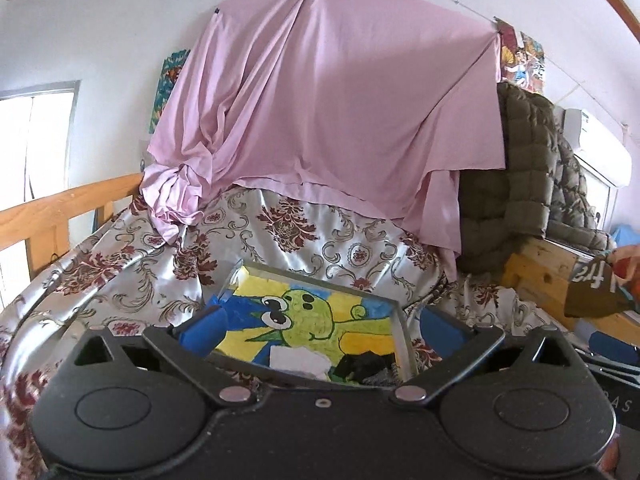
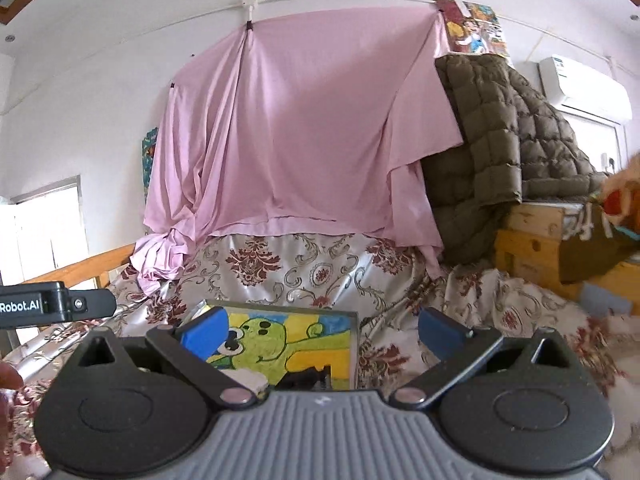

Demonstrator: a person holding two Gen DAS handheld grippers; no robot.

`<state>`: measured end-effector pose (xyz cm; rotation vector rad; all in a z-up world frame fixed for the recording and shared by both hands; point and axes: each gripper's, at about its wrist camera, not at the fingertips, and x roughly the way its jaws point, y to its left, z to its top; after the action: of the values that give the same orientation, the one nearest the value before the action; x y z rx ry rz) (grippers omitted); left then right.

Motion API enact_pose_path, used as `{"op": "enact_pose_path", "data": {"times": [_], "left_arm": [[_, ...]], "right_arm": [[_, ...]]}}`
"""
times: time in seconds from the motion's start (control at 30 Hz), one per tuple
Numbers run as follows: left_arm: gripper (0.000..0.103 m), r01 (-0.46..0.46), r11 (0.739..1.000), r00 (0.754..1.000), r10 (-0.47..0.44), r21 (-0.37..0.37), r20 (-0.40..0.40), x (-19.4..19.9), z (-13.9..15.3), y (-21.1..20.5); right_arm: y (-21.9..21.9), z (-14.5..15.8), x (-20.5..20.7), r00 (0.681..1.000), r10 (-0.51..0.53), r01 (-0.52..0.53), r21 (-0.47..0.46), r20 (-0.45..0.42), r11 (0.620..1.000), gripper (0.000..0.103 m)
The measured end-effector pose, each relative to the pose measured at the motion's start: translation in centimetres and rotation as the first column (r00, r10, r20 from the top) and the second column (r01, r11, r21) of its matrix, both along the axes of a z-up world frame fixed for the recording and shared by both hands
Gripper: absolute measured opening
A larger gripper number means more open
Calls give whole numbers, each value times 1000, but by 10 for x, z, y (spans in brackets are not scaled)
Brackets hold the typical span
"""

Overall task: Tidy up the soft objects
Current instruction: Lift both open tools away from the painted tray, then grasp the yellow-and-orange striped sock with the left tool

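Both grippers poised over tray, wide open and empty.
Left gripper (image 1: 320, 328) and right gripper (image 2: 324, 332) hover at lower centre above the tray (image 1: 400, 312), likely ready to pick the cloths (image 1: 298, 362) inside.

I'm in a home bedroom. A floral bedspread (image 1: 280, 232) covers the bed beneath me. A pink sheet (image 1: 320, 100) and posters (image 2: 476, 24) hang on the wall.

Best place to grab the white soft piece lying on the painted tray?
Pinch the white piece's upper edge, coming straight down with the left gripper, already open above it. It lies flat on the tray, and the dark item crowds its right side.
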<state>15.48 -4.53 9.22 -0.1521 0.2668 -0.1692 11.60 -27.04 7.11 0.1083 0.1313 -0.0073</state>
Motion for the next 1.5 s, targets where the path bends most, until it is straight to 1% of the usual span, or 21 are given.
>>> {"op": "enact_pose_path", "data": {"times": [0.13,0.2,0.27,0.33,0.4,0.53,0.63,0.77,0.9,1.03,1.1,1.3,1.37,1.5], "left_arm": [[102,15,1000,1000,-15,20,-7,-29,-10,0],[102,20,999,1000,-20,33,-14,-43,-18,0],[102,23,998,999,-21,63,-37,-54,-26,0],[102,30,994,997,-23,104,-68,-62,-34,0],[102,48,991,995,-37,124,-93,-71,-42,2],[102,79,989,987,-61,123,-146,-82,-52,11],[102,95,988,980,-71,120,-184,-85,-63,17],[102,102,988,962,-69,113,-263,-80,-77,23],[102,100,988,939,-56,114,-339,-73,-85,25],[102,128,987,920,-82,97,-382,-68,-88,24],[102,144,985,914,-94,100,-396,-67,-90,21],[102,177,979,883,-113,100,-455,-57,-102,16],[102,179,979,876,-112,100,-470,-53,-105,15],[102,177,980,863,-112,88,-492,-47,-109,16]], "right_arm": [[-2,-9,-32,1000,-8,9,46,-23,999,103],[-6,-15,-47,999,10,-6,86,-47,996,103],[-12,-20,-58,997,13,-5,120,-69,993,103],[-15,-25,-67,995,-8,20,122,-99,992,103],[-18,-29,-74,992,-28,43,123,-126,992,103],[-17,-35,-77,978,-18,42,113,-206,993,103],[-12,-41,-78,960,7,20,94,-280,995,103],[-1,-53,-75,915,12,8,47,-403,999,103],[11,-61,-69,878,17,-23,-5,-478,1000,103],[20,-70,-62,834,42,-68,-28,-550,997,103],[23,-75,-56,804,52,-88,-31,-593,996,103],[28,-90,-39,728,79,-130,-24,-681,991,103],[29,-93,-34,712,71,-127,-29,-698,992,103],[28,-94,-29,707,57,-108,-28,-705,994,103]]}}
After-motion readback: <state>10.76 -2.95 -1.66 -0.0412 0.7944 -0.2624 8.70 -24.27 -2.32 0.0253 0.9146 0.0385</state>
